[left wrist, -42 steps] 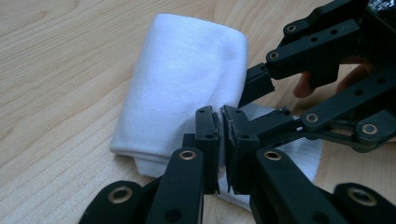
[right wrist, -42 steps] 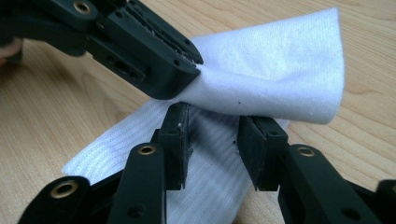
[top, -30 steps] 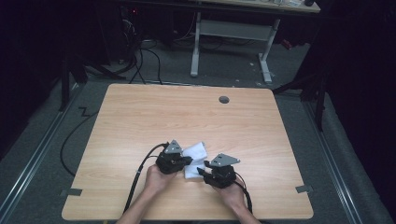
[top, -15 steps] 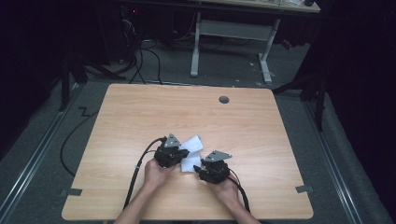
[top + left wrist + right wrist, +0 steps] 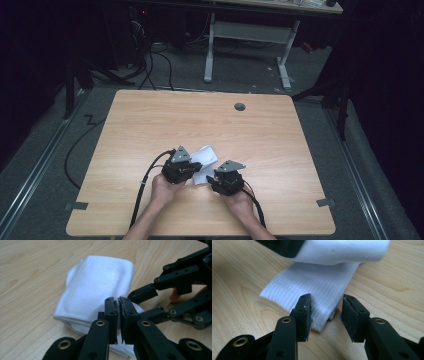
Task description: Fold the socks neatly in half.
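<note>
I'm looking down at a wood table (image 5: 150, 130) w/ a white sock (image 5: 205, 156) lying near the front edge, right btwn my two grippers. My left gripper (image 5: 186, 169) is sitting just left of the sock, held by the left hand (image 5: 164, 190). In the left gripper view its jaws are pressing together on a fold of the white sock (image 5: 97, 290), pinching the cloth tight. The sock is folded over here, soft and thick, resting on the wood. The right gripper (image 5: 150, 302) is showing at the right of that view, its tips touching the sock's edge. My right gripper (image 5: 219, 181) is sitting just right of the sock, held by the right hand (image 5: 240, 202). In the right gripper view its jaws are standing apart, w/ the ribbed end of the sock (image 5: 317, 287) lying flat btwn and ahead of them, not gripped. A black cable (image 5: 142, 185) is trailing off the left gripper toward the front edge.
</note>
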{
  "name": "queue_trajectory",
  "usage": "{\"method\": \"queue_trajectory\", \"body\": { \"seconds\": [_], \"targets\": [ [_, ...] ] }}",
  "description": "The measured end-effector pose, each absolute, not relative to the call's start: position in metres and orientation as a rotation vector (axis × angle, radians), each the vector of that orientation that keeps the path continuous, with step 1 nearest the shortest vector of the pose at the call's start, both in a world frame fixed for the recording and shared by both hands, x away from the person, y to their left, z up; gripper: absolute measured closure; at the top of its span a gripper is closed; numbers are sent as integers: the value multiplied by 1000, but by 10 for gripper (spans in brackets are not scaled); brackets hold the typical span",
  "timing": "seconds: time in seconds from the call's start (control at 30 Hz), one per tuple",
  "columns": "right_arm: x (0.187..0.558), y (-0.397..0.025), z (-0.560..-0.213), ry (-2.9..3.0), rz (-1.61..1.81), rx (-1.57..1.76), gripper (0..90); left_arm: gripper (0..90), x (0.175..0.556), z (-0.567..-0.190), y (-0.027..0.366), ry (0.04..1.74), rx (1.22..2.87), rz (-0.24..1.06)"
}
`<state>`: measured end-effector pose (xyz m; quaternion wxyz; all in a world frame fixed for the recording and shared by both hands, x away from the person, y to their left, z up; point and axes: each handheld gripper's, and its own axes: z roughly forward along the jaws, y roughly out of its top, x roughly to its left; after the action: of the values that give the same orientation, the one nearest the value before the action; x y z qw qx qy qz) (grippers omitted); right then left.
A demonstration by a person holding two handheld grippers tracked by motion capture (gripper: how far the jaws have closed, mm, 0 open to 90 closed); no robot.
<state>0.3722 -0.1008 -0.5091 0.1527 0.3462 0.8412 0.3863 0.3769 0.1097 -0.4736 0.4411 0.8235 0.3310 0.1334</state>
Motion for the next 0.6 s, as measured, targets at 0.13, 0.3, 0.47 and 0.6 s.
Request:
{"method": "queue_trajectory", "body": {
  "seconds": [0.13, 0.3, 0.47, 0.6],
  "targets": [
    [372, -100, -509, 2408, 1103, 998, 593, 851, 369, -472, 114, 817, 2050, 333],
    [371, -100, -509, 2404, 1101, 996, 593, 849, 359, -474, 112, 805, 2063, 325],
    [371, -100, -509, 2403, 1105, 992, 602, 843, 353, -481, 105, 808, 2098, 332],
    [370, -100, -510, 2394, 1109, 995, 603, 839, 354, -490, 105, 838, 2103, 340]
  ]
}}
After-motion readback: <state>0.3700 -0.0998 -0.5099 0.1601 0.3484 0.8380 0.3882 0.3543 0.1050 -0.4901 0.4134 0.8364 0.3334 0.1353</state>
